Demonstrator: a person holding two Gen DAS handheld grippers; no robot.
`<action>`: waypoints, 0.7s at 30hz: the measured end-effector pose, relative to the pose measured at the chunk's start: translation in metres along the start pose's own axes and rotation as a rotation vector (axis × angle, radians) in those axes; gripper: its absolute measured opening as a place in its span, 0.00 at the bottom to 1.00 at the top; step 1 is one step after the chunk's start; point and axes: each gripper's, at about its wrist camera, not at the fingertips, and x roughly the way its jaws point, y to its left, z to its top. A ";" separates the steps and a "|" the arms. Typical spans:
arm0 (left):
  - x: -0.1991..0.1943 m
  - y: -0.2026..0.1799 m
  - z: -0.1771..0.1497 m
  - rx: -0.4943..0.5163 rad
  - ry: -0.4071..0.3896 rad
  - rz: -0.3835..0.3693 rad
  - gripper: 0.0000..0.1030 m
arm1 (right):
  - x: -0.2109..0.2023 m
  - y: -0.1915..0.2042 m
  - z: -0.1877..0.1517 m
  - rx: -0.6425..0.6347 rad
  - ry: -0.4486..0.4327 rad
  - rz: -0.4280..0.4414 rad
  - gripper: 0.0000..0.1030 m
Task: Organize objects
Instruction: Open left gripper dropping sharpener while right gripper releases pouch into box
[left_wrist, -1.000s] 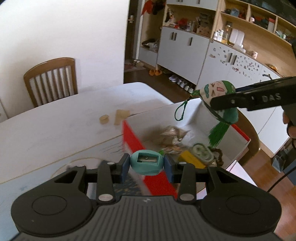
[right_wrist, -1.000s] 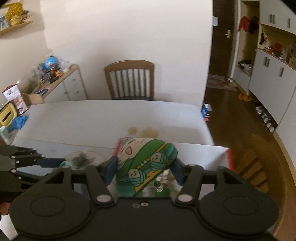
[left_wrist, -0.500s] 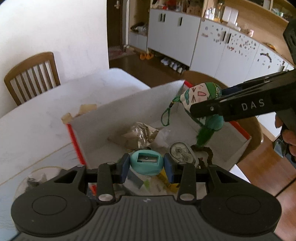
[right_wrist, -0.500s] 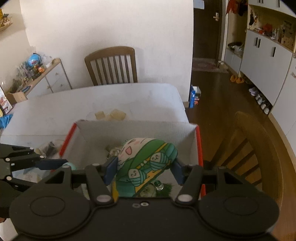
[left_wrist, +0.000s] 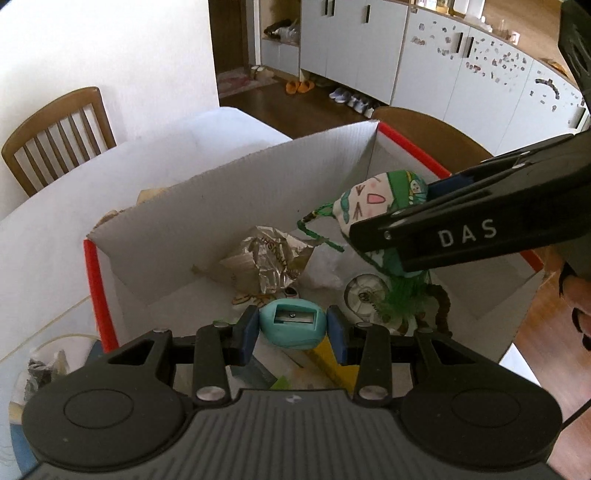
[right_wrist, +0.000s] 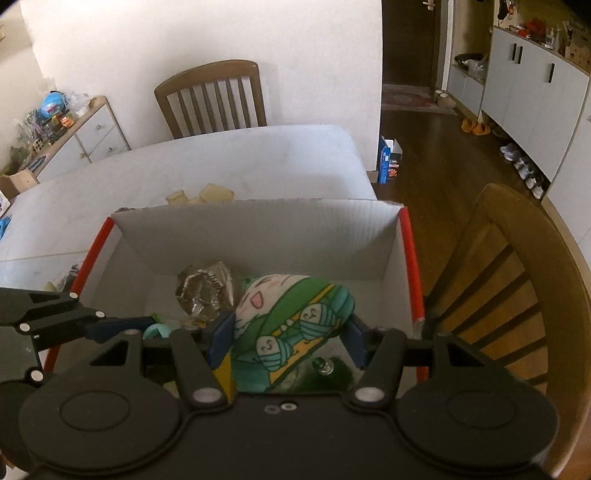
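While over the box (left_wrist: 229, 206): left tool (left_wrist: 291, 328) clamps hard, slick sharpener (left_wrist: 292, 325) at its sides | right tool (right_wrist: 286, 332) squeezes soft, light pouch (right_wrist: 291, 325) mid-body

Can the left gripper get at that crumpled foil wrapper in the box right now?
Probably not yet: the left gripper is shut on a teal pencil sharpener, though the foil wrapper lies uncovered.

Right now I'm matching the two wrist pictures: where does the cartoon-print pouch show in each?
Left wrist view: the cartoon-print pouch is right of centre, gripped by the right tongs over the box.
Right wrist view: the pouch is at lower centre, between the blue pads.
Shared landmark: the crumpled foil wrapper inside the box.
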 end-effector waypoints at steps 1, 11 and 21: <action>0.002 0.000 0.001 -0.002 0.006 0.002 0.38 | 0.002 0.000 -0.001 0.002 0.002 0.002 0.58; 0.019 0.003 0.003 -0.033 0.062 0.004 0.38 | 0.024 0.000 -0.006 0.016 0.042 -0.032 0.59; 0.027 0.003 0.001 -0.054 0.112 0.014 0.38 | 0.033 -0.002 -0.015 0.015 0.078 -0.026 0.60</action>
